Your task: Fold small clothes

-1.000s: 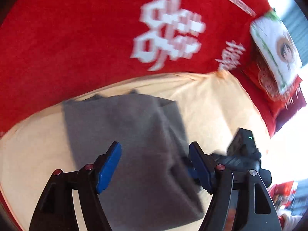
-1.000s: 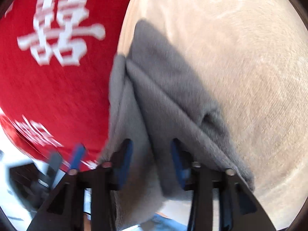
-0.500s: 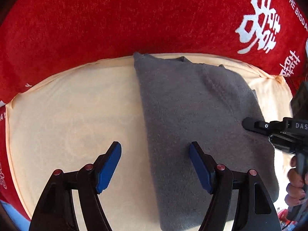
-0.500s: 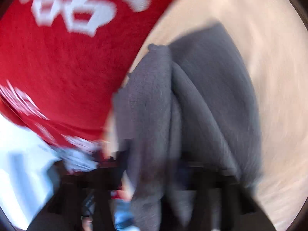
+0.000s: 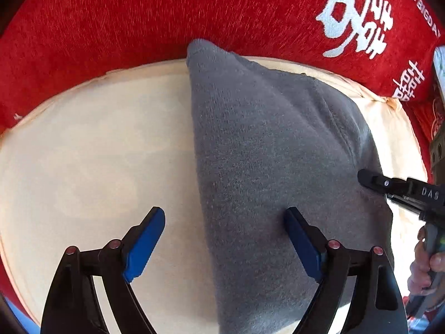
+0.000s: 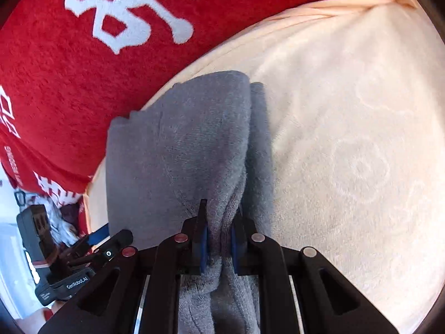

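The right tongs (image 6: 218, 246) clamp the half-folded grey garment (image 5: 267, 150), the left tongs (image 5: 225, 246) stand apart; folding seems unfinished

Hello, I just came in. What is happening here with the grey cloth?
A person is folding a small grey garment on a cream towel spread over a red blanket. The right gripper has its jaws shut on a bunched edge of the garment. The left gripper is open above it, holding nothing.
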`<act>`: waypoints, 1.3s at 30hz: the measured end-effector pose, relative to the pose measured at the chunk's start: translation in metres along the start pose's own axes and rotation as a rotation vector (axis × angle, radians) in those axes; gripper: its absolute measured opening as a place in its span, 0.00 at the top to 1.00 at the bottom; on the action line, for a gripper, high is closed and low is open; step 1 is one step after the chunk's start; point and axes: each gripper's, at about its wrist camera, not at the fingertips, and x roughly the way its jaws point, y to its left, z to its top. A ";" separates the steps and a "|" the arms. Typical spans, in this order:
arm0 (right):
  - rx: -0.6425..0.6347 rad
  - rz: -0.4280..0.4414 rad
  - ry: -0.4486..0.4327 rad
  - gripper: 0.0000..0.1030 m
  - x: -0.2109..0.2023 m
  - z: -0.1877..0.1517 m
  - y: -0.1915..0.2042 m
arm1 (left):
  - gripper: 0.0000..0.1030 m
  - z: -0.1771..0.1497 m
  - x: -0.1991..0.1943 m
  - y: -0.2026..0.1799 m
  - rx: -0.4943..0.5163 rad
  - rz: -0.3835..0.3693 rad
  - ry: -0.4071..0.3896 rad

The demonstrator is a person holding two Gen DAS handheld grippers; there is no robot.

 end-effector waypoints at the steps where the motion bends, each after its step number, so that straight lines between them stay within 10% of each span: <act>1: -0.002 -0.045 -0.005 0.77 -0.004 0.000 -0.001 | 0.14 0.000 -0.004 0.001 0.016 0.017 -0.003; 5: -0.009 -0.119 -0.006 0.73 -0.030 -0.002 0.002 | 0.14 0.000 -0.029 0.007 0.045 0.060 -0.023; 13: -0.151 0.010 0.048 0.79 -0.055 -0.039 0.051 | 0.14 -0.018 -0.022 0.002 0.090 0.062 0.022; 17: -0.256 -0.148 0.136 0.80 -0.015 -0.066 0.054 | 0.14 -0.040 0.000 -0.009 0.102 0.062 0.064; 19: -0.284 -0.241 0.170 0.98 0.000 -0.079 0.041 | 0.14 -0.048 0.005 -0.007 0.076 0.053 0.085; 39: -0.208 -0.227 0.170 0.98 -0.017 -0.083 0.028 | 0.14 -0.077 -0.014 -0.009 0.013 0.068 0.113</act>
